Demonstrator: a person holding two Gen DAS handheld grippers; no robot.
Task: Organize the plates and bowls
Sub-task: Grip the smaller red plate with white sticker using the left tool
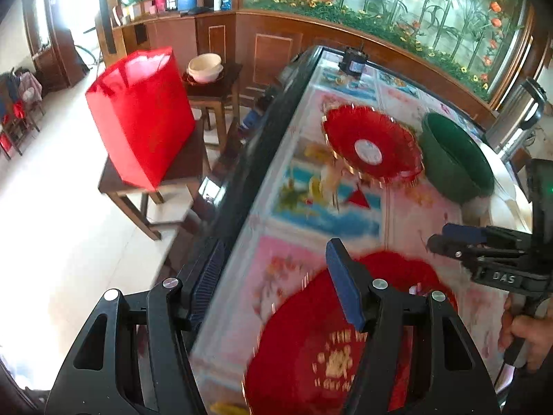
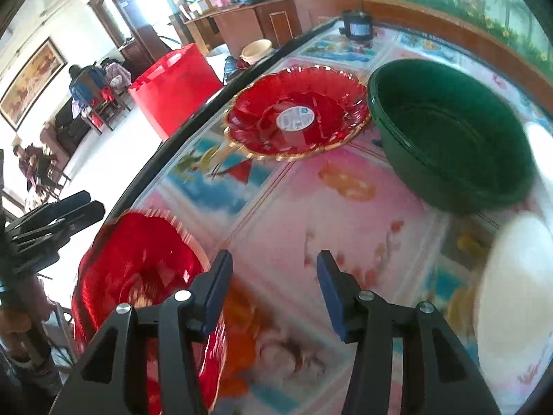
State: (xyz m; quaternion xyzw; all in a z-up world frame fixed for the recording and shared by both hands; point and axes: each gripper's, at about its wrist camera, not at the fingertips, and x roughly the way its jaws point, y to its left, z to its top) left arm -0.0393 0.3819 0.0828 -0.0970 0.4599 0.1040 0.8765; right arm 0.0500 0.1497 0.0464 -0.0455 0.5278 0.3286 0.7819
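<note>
A red glass plate with a gold rim and white sticker (image 1: pixel 371 145) (image 2: pixel 297 112) lies far on the picture-covered table (image 2: pixel 345 200). A dark green bowl (image 1: pixel 456 159) (image 2: pixel 446 131) sits right of it. A second red plate (image 1: pixel 328 339) (image 2: pixel 138 290) lies near the table's front left edge. My left gripper (image 1: pixel 273 283) is open above that near plate and the table edge. My right gripper (image 2: pixel 273 283) is open and empty over the table, just right of the near plate. A white dish (image 2: pixel 518 297) lies at the right.
A red bag (image 1: pixel 141 114) stands on a wooden stool left of the table. A cream bowl (image 1: pixel 205 67) sits on another stool behind. A black device (image 1: pixel 352 60) rests at the table's far end. A steel kettle (image 1: pixel 518 114) stands far right.
</note>
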